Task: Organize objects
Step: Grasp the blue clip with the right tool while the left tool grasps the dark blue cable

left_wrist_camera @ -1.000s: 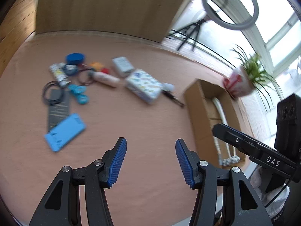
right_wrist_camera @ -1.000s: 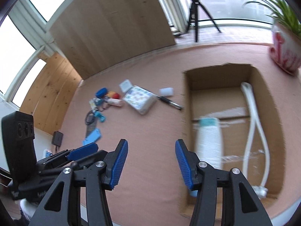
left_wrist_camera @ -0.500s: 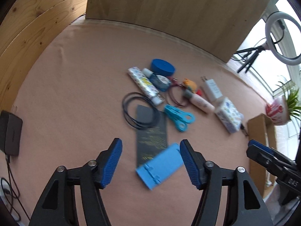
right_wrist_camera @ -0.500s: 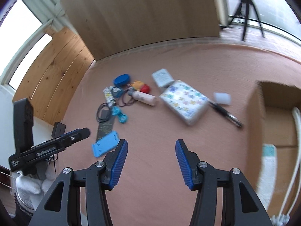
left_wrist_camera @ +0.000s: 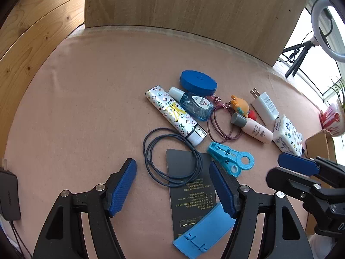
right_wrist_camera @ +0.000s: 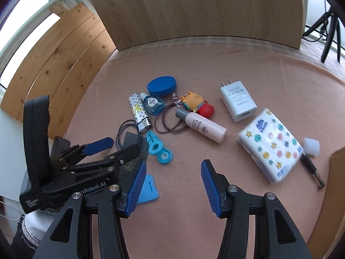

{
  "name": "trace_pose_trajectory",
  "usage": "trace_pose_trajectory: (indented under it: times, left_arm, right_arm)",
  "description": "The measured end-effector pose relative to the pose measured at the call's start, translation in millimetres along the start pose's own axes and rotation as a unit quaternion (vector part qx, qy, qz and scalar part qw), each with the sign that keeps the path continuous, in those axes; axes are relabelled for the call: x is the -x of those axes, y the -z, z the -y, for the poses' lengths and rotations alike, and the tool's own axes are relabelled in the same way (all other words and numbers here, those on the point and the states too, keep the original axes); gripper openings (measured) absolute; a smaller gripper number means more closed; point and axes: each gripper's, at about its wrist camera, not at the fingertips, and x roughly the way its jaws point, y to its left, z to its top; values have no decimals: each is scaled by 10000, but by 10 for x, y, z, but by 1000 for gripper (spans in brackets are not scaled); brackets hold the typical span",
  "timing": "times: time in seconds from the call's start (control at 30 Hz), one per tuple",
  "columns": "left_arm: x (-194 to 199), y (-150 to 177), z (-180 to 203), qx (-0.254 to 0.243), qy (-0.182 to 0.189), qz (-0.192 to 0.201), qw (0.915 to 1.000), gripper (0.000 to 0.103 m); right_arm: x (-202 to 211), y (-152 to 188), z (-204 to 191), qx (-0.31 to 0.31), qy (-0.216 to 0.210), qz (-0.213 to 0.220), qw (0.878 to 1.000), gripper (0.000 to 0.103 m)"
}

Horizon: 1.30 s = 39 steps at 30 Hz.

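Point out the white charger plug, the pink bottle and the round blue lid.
white charger plug (right_wrist_camera: pixel 238 100): right wrist view, on its flat labelled face.
pink bottle (right_wrist_camera: pixel 206 127): right wrist view, middle of its body.
round blue lid (left_wrist_camera: pixel 198 82): left wrist view, centre of its top.

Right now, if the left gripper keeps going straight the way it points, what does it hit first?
Probably the black card with the dark cord loop lying over it, right ahead of the open left gripper; depth is uncertain.

Both tongs — left (left_wrist_camera: pixel 172 185) and right (right_wrist_camera: pixel 172 185) — are black-armed, with ribbed blue pads and silver screws.
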Motion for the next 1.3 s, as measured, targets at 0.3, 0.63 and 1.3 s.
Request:
trace_pose_trajectory:
  times: [0.3,0.63,1.3]
  left_arm:
    - [48,23,-137,-129,-214,92,9996,26]
    - [86,46,-359,212,-74,117,9997,4]
    - [554,310,-431,837,425,446,9946,3]
  right_arm:
    - [-256,-147,-143,303,86,-259,9992,49]
    - [-484,-202,-307,588,220,-452,9970,46]
    - [-160,54,-76,86,-124,-306,9994,18]
